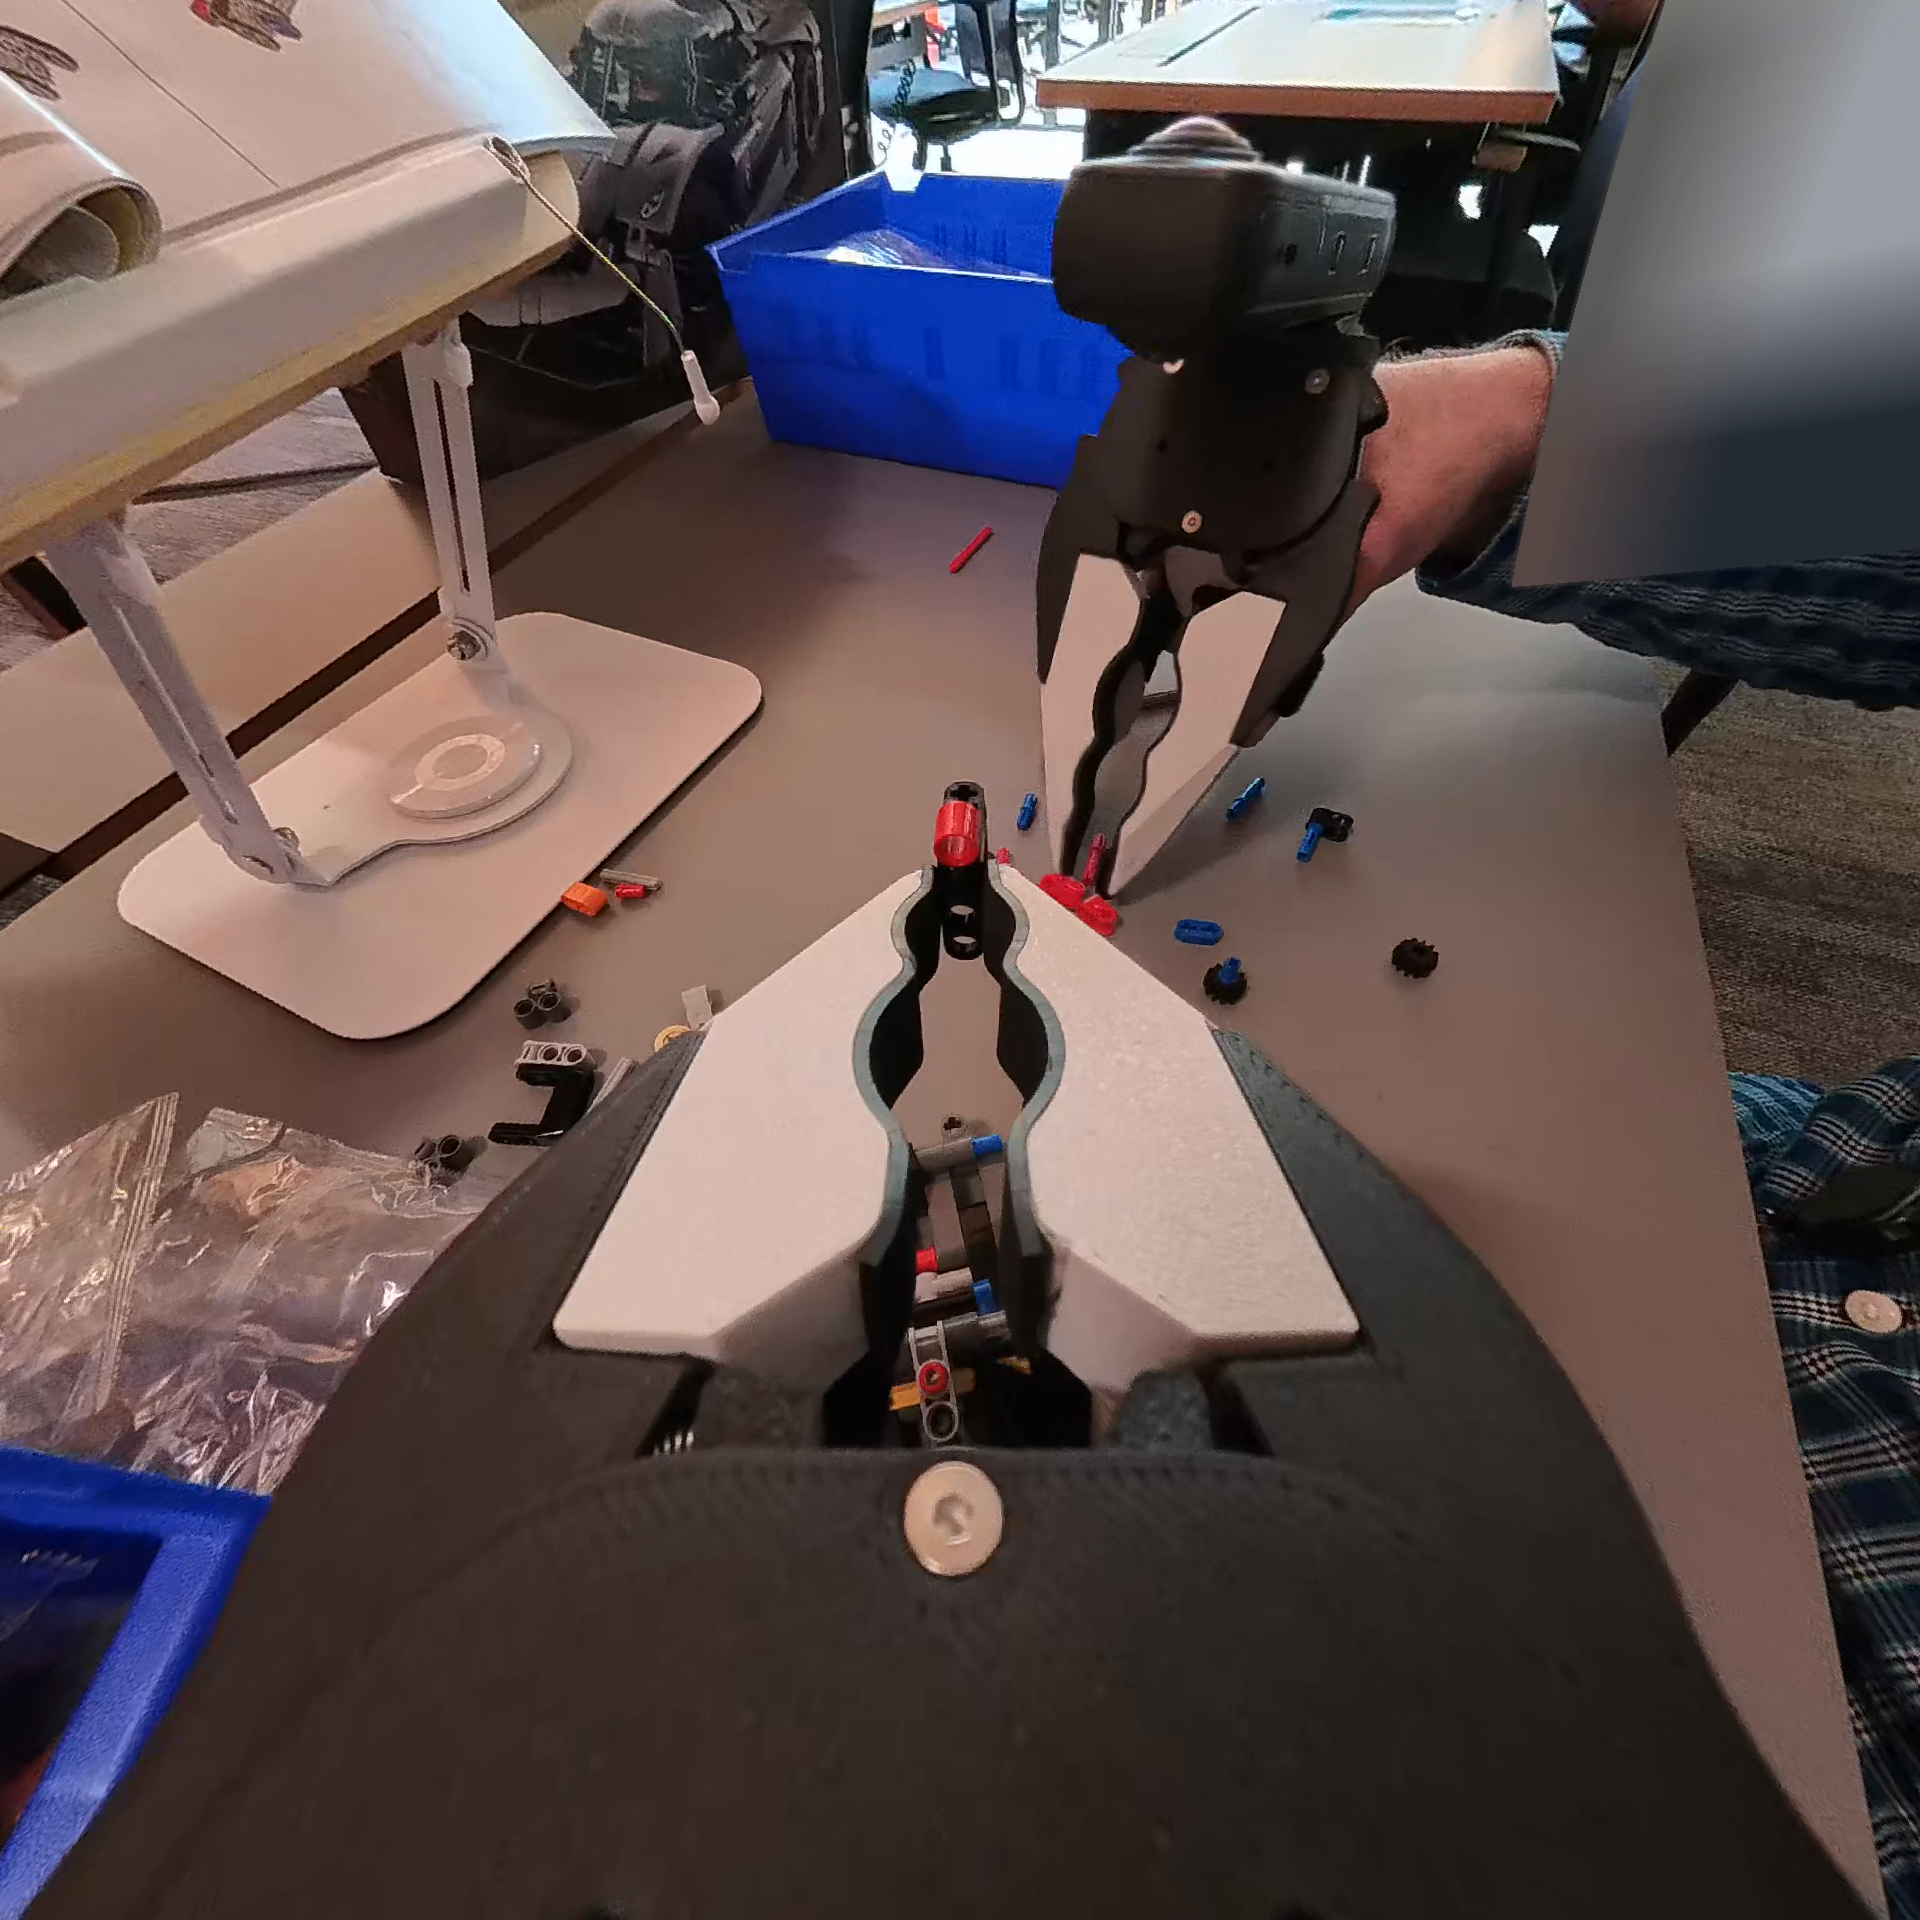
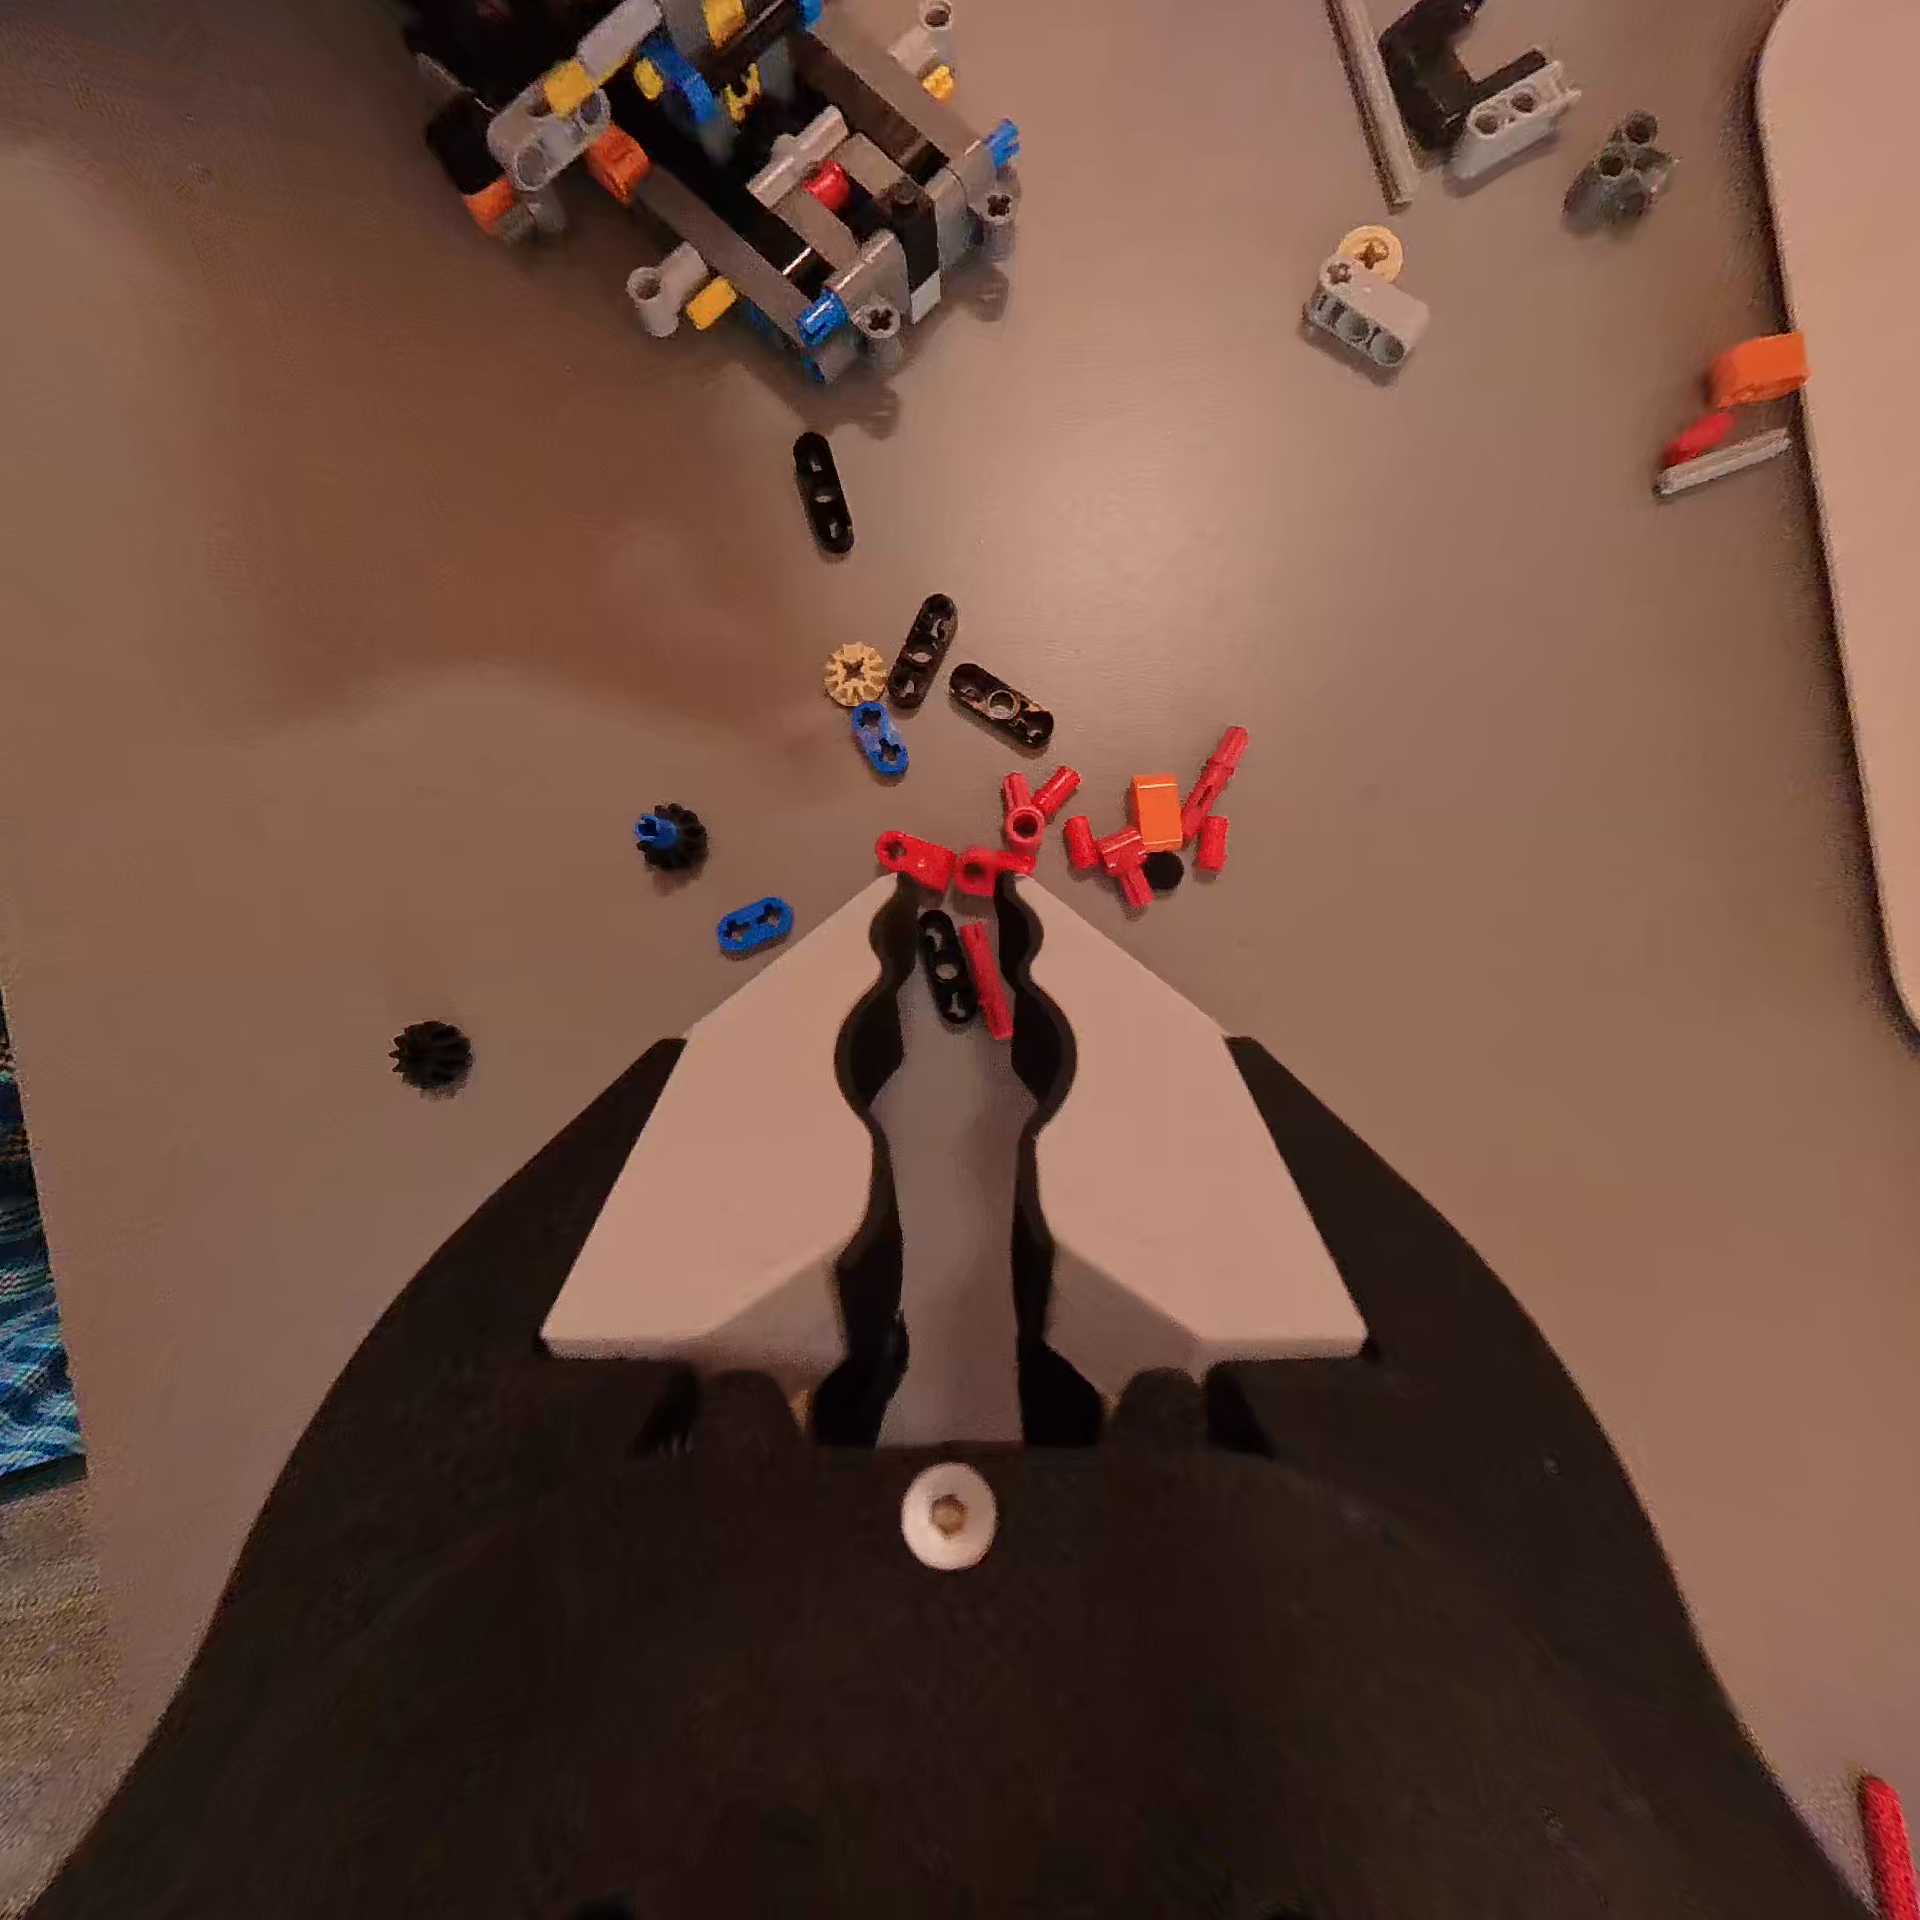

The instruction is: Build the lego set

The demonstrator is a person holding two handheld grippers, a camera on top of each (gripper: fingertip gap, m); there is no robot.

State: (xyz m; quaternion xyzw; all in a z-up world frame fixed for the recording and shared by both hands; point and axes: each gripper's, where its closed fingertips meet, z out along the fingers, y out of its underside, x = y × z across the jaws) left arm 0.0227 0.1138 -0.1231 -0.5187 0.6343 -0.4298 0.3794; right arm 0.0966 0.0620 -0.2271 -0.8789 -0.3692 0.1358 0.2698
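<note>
A black beam capped with a red bush (image 1: 958, 831) is pinched by the left hand-held gripper (image 1: 961, 894). The right hand-held gripper (image 2: 951, 883), slightly spread, is lowered onto a red pin (image 2: 987, 977); the neighbouring red pieces (image 2: 1132, 831) could be scattered. The half-built model (image 2: 748, 177) sits farther along the tabletop (image 2: 416, 623).

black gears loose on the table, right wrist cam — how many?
2: a bare black gear far left, and a gear with a blue pin nearer the fingertips. More may hide under the gripper.
</note>
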